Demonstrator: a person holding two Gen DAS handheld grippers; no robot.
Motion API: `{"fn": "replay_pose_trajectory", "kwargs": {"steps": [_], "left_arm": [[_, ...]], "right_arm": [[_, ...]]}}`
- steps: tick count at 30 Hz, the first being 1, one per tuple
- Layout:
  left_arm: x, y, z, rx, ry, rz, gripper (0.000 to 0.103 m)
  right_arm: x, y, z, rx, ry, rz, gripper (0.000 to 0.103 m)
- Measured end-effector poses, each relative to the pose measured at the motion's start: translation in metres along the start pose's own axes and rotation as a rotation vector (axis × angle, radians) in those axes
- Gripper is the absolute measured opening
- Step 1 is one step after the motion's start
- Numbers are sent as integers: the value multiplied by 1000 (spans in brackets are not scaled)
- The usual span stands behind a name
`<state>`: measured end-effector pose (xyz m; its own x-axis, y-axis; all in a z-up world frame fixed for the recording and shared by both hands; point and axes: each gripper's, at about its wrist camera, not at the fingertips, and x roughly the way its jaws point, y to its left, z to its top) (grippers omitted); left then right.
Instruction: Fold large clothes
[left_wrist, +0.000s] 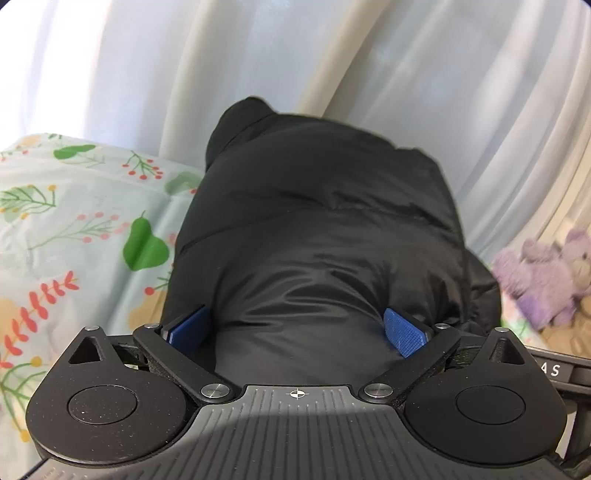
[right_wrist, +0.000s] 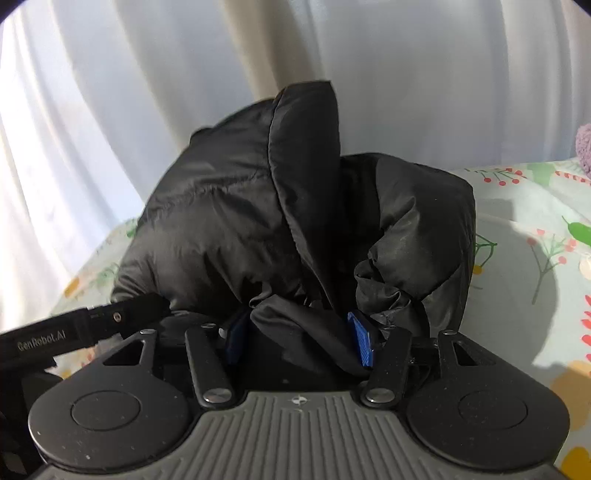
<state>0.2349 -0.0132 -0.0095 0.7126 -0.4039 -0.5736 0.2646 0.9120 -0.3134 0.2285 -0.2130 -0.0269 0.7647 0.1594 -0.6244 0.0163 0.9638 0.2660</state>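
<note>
A black puffer jacket (left_wrist: 317, 229) lies bunched on a floral bedsheet (left_wrist: 74, 229). My left gripper (left_wrist: 295, 328) has its blue pads wide apart, and the jacket's smooth padded fabric bulges between them. In the right wrist view the jacket (right_wrist: 229, 206) stands up in a heap with a raised fold. My right gripper (right_wrist: 299, 336) has its blue pads apart with a thick wad of jacket fabric filling the gap. Whether either gripper is squeezing the fabric does not show. The left gripper's body (right_wrist: 74, 332) shows at the left of the right wrist view.
White and grey curtains (left_wrist: 332, 55) hang close behind the bed. A purple plush bear (left_wrist: 546, 273) sits on the bed at the right of the left wrist view. The floral sheet (right_wrist: 535, 258) extends to the right of the jacket.
</note>
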Motion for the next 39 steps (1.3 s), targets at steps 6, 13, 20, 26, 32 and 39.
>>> {"fn": "replay_pose_trajectory", "kwargs": {"steps": [6, 13, 20, 26, 32, 39], "left_arm": [[-4, -21, -12, 77, 27, 113, 103], [-29, -21, -18, 41, 91, 175, 103], [-68, -27, -29, 102, 107, 310, 103], [-89, -25, -38, 119, 104, 363, 103], [-90, -29, -37, 140, 116, 396, 103], [-88, -37, -39, 163, 140, 385, 103]], "right_arm": [[17, -4, -1, -77, 30, -22, 58], [20, 0, -3, -117, 22, -26, 61], [-12, 29, -17, -153, -4, -77, 78], [-53, 39, -48, -99, 69, -96, 99], [-79, 57, -70, -95, 170, -128, 100], [-82, 77, -70, -88, 217, -217, 100]]}}
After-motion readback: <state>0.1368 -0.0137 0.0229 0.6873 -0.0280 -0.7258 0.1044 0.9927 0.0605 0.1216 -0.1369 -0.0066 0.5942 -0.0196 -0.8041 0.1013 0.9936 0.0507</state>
